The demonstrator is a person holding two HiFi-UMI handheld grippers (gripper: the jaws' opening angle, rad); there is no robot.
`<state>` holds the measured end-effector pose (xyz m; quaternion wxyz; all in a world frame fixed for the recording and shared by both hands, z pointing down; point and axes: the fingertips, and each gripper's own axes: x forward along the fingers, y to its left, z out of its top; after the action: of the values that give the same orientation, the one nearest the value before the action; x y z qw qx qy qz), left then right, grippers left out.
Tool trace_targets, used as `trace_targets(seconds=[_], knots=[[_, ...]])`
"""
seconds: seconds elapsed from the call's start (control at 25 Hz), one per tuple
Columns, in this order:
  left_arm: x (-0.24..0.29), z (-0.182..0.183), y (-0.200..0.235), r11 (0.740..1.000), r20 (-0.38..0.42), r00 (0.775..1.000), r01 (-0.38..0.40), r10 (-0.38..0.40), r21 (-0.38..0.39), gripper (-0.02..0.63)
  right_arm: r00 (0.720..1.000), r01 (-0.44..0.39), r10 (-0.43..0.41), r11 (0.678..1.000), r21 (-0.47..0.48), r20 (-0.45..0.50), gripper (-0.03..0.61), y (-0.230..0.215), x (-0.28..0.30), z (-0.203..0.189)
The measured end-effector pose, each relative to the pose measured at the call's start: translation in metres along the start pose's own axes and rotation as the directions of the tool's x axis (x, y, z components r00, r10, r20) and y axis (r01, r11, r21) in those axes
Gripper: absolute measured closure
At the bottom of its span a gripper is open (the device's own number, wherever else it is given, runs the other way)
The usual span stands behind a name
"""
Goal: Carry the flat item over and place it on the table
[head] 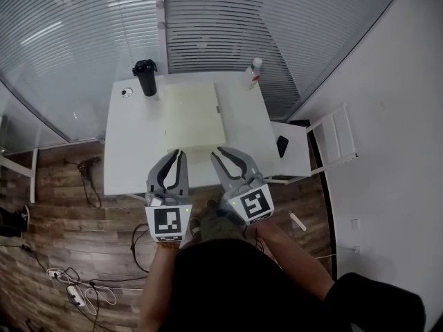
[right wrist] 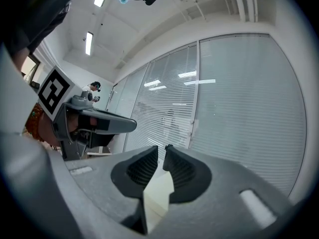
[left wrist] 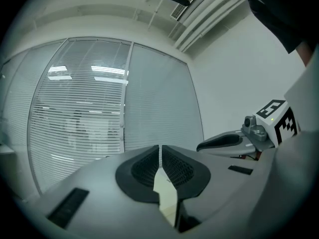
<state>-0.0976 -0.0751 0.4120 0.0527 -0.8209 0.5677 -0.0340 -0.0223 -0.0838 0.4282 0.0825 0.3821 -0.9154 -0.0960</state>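
- The left tongs (left wrist: 160, 146) are closed on the near edge of the flat board (head: 192, 113). In the left gripper view the two ribbed pads sit almost together, with the pale cream sheet edge-on between them.
- The right tongs (right wrist: 162, 147) are clamped on the same near edge, a little to the right of the left pair. The cream sheet runs down between their pads in the same way.
- Both pairs point level, away from the person and toward the blinds (head: 228, 19), and sit side by side but apart.
- The flat board is pale yellow and roughly square. It spreads over the middle of the white worktop (head: 128, 137), with its far edge near the glass wall and its near edge at the worktop's front edge.
- The views do not show whether the near edge rests on the worktop or is raised off it.
- A black tumbler (head: 146, 77) stands upright at the far left of the worktop, just beside the board's far left corner.
- A small round object (head: 127, 92) lies to the left of the tumbler.
- A white bottle (head: 254, 72) with a red label stands at the far right corner, clear of the board.
- A white chair (head: 332, 140) stands to the right of the worktop, with a dark phone (head: 282, 145) on its seat.
- Cables (head: 83, 292) trail over the wooden floor (head: 55, 220) at the lower left.
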Motion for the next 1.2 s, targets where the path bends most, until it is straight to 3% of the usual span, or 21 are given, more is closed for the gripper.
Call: trace_targets(seconds=[0.56,1.04,1.2], knots=[[-0.003,-0.003,-0.009,0.999,-0.014,0.999,0.036,-0.036,0.018,0.607,0.999,0.013,-0.013,1.000,0.011,-0.030,0.569,0.001,-0.003,-0.015],[-0.001,-0.009,-0.008,0.998,-0.050,0.998,0.025,-0.028,-0.051,0.607,0.999,0.016,-0.015,1.000,0.011,-0.047,0.578,-0.001,-0.003,-0.019],[0.001,-0.013,-0.008,0.999,-0.042,0.998,0.041,-0.041,-0.004,0.607,0.999,0.011,-0.010,1.000,0.010,-0.045,0.580,-0.002,-0.003,-0.021]])
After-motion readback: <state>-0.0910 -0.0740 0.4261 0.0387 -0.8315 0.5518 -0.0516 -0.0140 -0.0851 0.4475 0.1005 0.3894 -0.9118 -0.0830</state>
